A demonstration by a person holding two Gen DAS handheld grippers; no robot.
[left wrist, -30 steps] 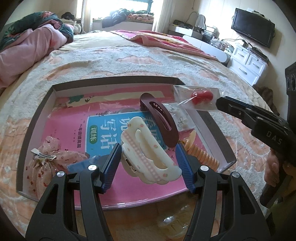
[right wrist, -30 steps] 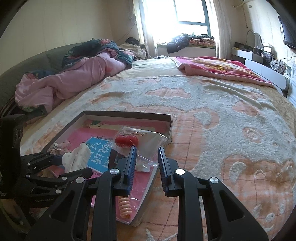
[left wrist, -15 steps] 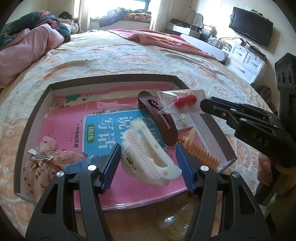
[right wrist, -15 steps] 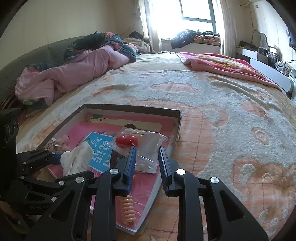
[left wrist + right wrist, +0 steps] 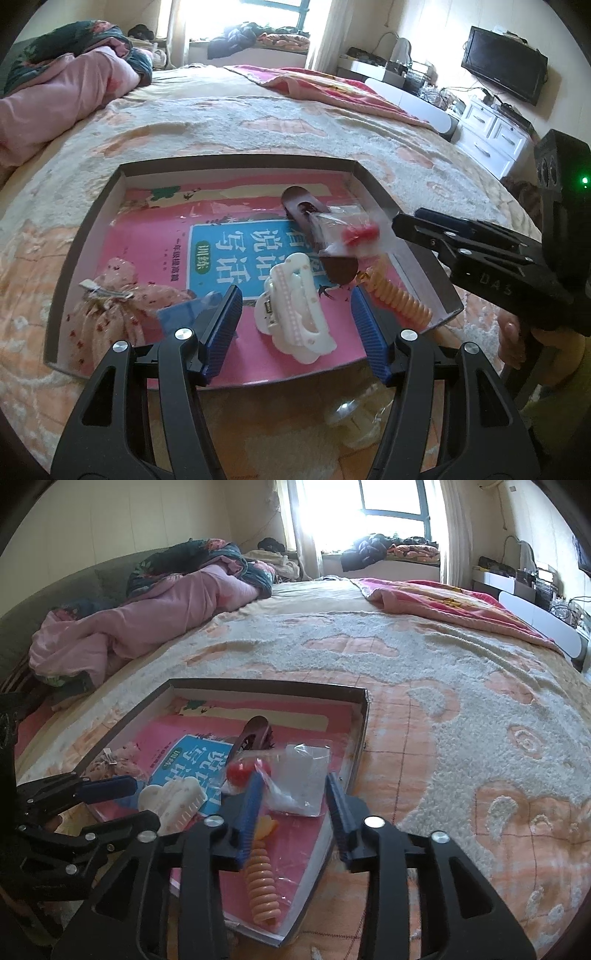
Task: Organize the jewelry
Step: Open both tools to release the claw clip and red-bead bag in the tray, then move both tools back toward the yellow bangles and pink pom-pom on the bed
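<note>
A shallow box tray lies on the bed with a pink book cover as its floor. A white claw clip lies in the tray between the wide-open fingers of my left gripper, untouched. My right gripper is open; a clear bag with red beads lies loose just ahead of it, over a brown hair clip. The bag also shows blurred in the left wrist view. An orange spiral hair tie lies at the tray's near corner.
A floral scrunchie with a metal clip lies at the tray's left side. A clear plastic piece lies on the blanket in front of the tray. Pink bedding is piled far left. A white dresser stands at right.
My right gripper carried the bag over the tray, opened and let it go onto the brown clip. The white claw clip dropped from my left gripper's fingers into the tray.
</note>
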